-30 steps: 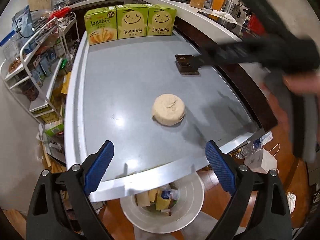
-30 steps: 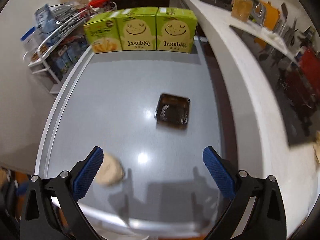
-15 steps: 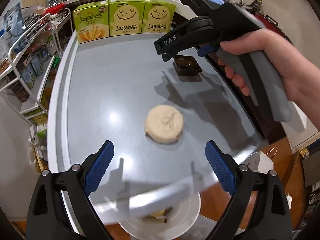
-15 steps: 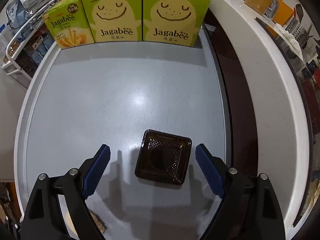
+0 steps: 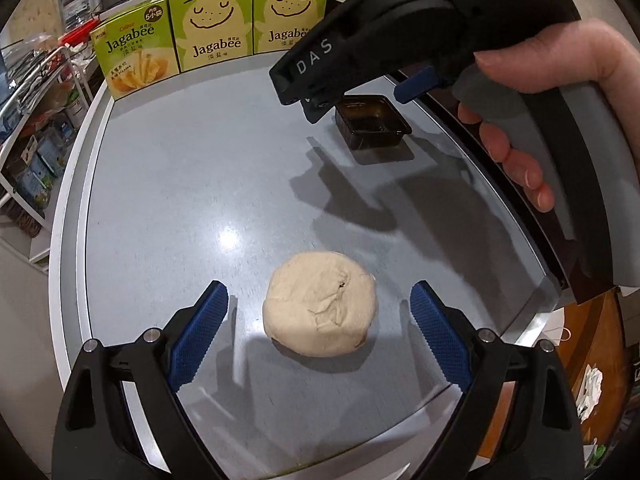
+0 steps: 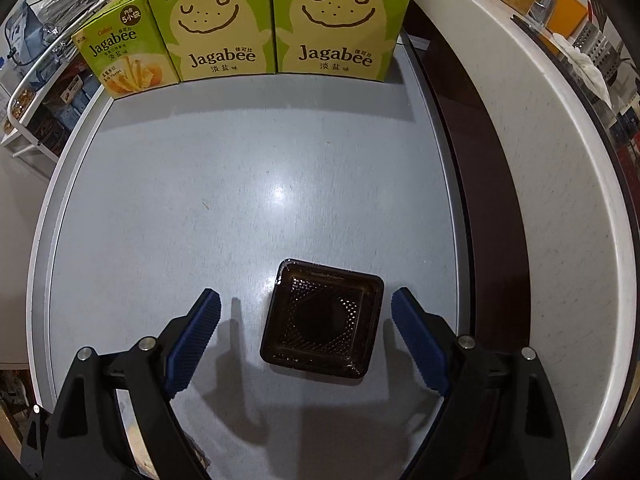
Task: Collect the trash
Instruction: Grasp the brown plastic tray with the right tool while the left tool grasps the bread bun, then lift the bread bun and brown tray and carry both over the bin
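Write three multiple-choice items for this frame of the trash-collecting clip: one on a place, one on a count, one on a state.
1. Where does the dark plastic tray lie?
A. Between the blue pads of the right gripper, on the grey table
B. On top of a green box
C. Inside a bin

2. How many green Jagabee boxes stand along the table's far edge?
A. One
B. Three
C. Five

3. How do the jaws of the left gripper stand around the pale round lump?
A. Shut on it and lifting it
B. Open on both sides, not touching it
C. Shut beside it

Key:
1 A: the right wrist view shows the tray on the table between both pads.
2 B: three boxes stand side by side in both views.
3 B: grey table shows between each pad and the lump.
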`<state>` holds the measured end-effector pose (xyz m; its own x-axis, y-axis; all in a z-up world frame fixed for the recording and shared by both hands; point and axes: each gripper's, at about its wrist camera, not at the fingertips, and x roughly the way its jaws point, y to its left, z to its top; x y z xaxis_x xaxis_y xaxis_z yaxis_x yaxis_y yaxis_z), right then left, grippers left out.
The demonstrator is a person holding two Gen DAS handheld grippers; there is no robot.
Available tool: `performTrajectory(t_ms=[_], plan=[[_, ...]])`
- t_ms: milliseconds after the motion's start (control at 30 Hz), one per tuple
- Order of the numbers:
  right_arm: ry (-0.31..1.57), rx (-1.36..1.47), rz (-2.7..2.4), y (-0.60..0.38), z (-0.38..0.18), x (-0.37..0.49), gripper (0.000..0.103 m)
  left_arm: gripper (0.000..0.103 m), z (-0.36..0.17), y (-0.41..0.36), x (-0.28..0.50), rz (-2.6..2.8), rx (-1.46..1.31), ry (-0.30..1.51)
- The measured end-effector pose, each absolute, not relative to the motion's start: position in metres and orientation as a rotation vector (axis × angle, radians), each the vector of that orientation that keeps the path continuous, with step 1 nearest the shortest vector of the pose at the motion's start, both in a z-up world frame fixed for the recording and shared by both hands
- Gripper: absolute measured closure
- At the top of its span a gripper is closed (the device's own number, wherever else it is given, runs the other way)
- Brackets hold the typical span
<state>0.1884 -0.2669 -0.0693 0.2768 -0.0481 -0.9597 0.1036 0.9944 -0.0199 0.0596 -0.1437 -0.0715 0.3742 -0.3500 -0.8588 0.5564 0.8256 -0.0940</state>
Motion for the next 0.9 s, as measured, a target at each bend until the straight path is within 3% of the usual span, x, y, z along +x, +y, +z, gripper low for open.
performTrajectory(t_ms=[67,133,300,333,900], plan=[[1.291,0.049,-0.101,-0.269,-0.070,0.190,0.018,0.018,-0.073,-0.145,0.060,-0.586,0.237,1.036],[1.291,0.049,-0.094,-0.269,-0.071,0.190,0.027,0.031,-0.076,-0.145,0.061,-0.589,0.241,1.052],[1.300,0.050,-0.077,-0.271,-0.075,0.188,0.048,0.046,-0.078,-0.147,0.058,-0.594,0.266,1.042],[1.298,0.053,-0.075,-0.271,-0.077,0.186,0.048,0.049,-0.078,-0.148,0.058,-0.593,0.268,1.041],[1.233,0.083,0.000,-0.262,-0.060,0.136,0.048,0.051,-0.065,-0.110,0.055,-0.526,0.214,1.030]])
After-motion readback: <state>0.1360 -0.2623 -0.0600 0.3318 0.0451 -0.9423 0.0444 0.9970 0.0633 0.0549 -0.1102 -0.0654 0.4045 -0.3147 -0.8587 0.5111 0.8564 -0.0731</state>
